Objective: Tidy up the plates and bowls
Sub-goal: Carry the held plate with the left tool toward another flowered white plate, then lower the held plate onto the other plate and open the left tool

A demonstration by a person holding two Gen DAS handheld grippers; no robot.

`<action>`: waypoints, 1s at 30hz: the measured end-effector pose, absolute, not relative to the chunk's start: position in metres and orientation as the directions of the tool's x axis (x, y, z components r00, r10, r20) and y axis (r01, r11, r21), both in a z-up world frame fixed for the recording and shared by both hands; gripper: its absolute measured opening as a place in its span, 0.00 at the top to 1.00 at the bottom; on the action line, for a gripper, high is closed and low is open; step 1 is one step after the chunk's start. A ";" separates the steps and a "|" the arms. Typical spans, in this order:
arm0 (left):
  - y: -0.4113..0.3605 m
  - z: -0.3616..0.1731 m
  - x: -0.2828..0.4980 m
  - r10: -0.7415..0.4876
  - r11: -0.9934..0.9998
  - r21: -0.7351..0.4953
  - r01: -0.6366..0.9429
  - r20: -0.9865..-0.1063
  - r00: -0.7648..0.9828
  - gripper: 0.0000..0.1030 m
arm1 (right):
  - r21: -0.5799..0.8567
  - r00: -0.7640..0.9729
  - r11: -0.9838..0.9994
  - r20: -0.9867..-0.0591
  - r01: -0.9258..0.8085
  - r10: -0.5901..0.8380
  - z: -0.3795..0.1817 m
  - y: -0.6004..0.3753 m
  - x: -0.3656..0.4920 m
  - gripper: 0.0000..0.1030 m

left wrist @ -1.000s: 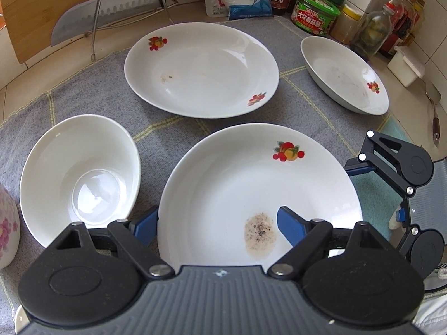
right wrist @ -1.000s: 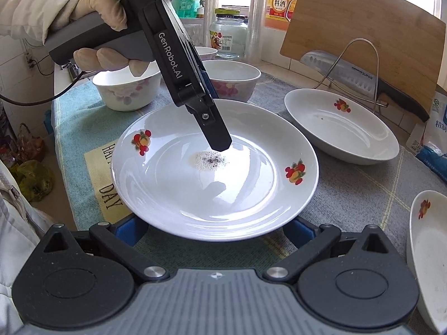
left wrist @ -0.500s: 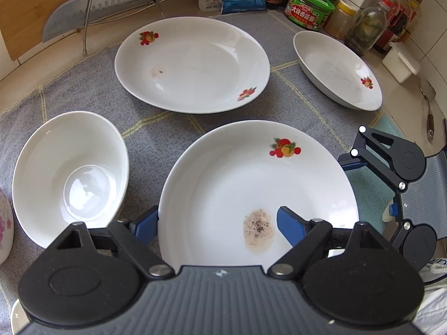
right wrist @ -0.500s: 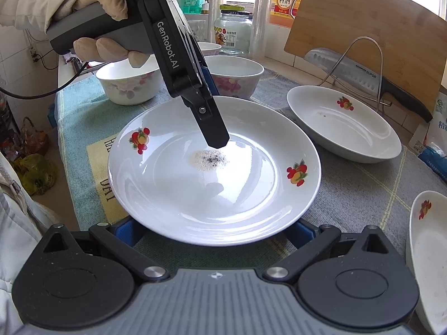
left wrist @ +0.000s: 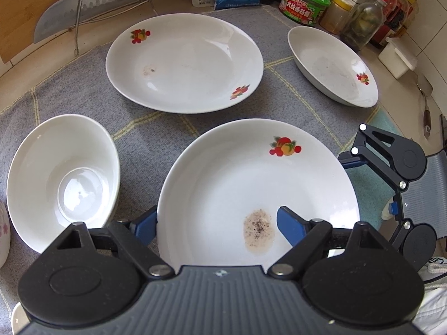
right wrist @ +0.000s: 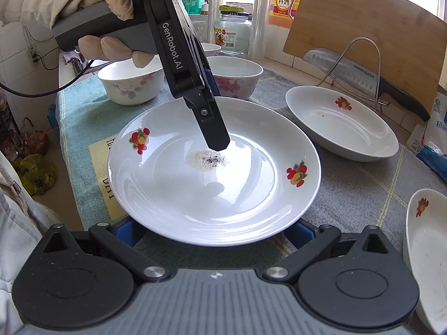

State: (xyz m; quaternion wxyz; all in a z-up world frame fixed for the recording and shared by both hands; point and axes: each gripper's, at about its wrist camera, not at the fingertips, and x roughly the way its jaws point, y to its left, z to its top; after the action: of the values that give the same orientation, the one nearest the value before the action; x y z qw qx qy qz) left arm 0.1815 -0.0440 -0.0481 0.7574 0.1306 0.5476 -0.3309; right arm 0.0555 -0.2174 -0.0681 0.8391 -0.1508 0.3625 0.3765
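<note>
The worktop [left wrist: 25, 83] under its grey checked cloth [left wrist: 156, 139] carries the dishes still apart; nothing is stacked, so the sorting looks barely begun. The step in hand appears to be taking up the near white plate with red fruit motifs [right wrist: 251, 195], which lies flat with a speckled residue at its middle. The left tongs [left wrist: 216, 224] stand released astride its rim, one finger [right wrist: 213, 134] low over the residue. The right tongs [right wrist: 212, 233] sit spread at the opposite rim, their tips hidden beneath it, so whether they touch cannot be told. Next would be clenching on the rim and lifting level. A second like plate [left wrist: 184, 61], a plain white bowl [left wrist: 61, 178] and a cleaver on a wire rack [right wrist: 360, 75] lie beyond.
</note>
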 end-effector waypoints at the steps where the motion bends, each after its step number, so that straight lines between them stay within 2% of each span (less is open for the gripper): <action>1: -0.045 -0.047 0.181 -0.357 0.746 -0.162 0.646 -0.916 0.183 0.15 | 0.024 0.452 0.671 -0.721 -0.741 0.525 -0.066 -0.219 0.056 0.00; 14: -0.071 -0.024 0.184 -0.398 0.721 -0.173 0.671 -0.896 0.198 0.15 | 0.016 0.473 0.690 -0.717 -0.724 0.513 -0.045 -0.250 0.059 0.00; 30: -0.165 -0.016 0.213 -0.450 0.627 -0.163 0.762 -0.874 0.184 0.15 | -0.031 0.559 0.784 -0.719 -0.620 0.413 -0.033 -0.332 0.069 0.00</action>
State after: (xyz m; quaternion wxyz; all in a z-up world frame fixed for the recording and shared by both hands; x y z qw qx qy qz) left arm 0.2131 -0.1653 -0.0164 0.7532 0.1569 0.4962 -0.4024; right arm 0.0686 -0.3318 -0.0326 0.8713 -0.1419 0.3644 0.2963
